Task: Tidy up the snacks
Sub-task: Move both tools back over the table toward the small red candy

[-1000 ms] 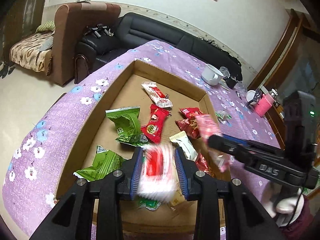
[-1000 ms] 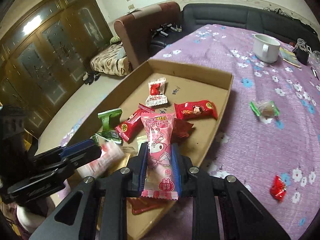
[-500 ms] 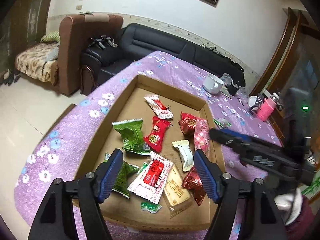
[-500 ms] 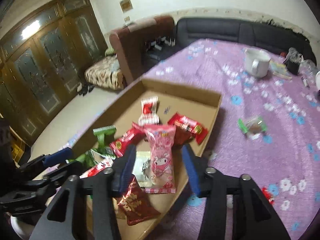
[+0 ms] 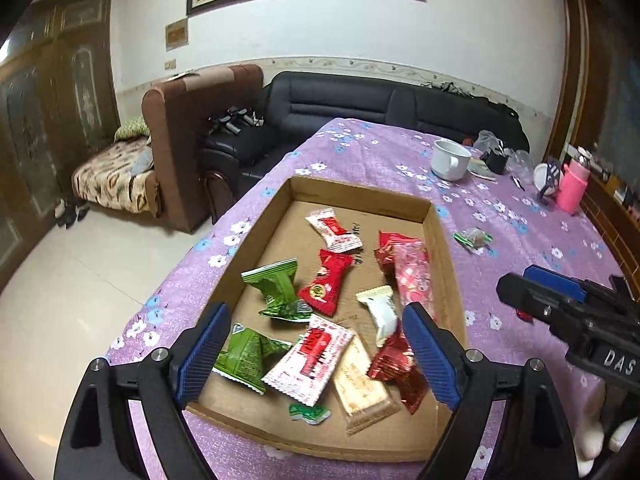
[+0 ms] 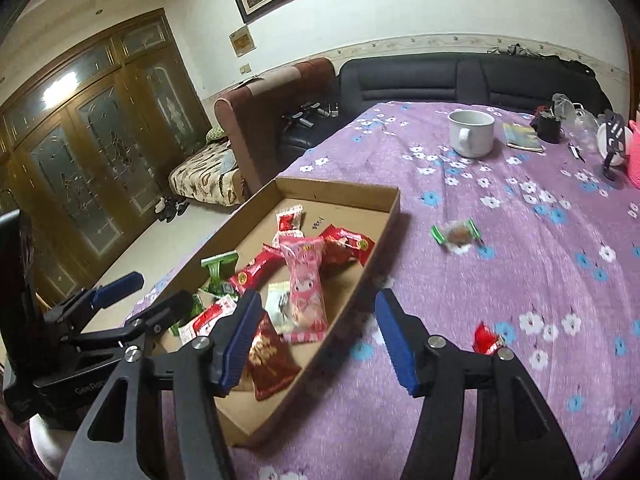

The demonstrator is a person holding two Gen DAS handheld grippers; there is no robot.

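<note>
Both grippers wide open over the snack box

The pink snack point(image 6: 305, 286) looks blurry. The left gripper point(image 5: 316, 354) and right gripper point(image 6: 318, 342) have fingers far apart, holding nothing. Snacks lie in the cardboard box point(image 5: 448, 264) below them; two candies point(image 6: 456, 234) lie outside on the purple cloth point(image 6: 520, 280).

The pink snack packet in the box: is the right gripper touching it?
Apart. The right wrist view shows the right gripper open above the table; the pink snack packet lies free in the cardboard box.

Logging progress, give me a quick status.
Left gripper open, right gripper open, both empty. Snacks in cardboard tray. Two candies loose on tablecloth.
</note>
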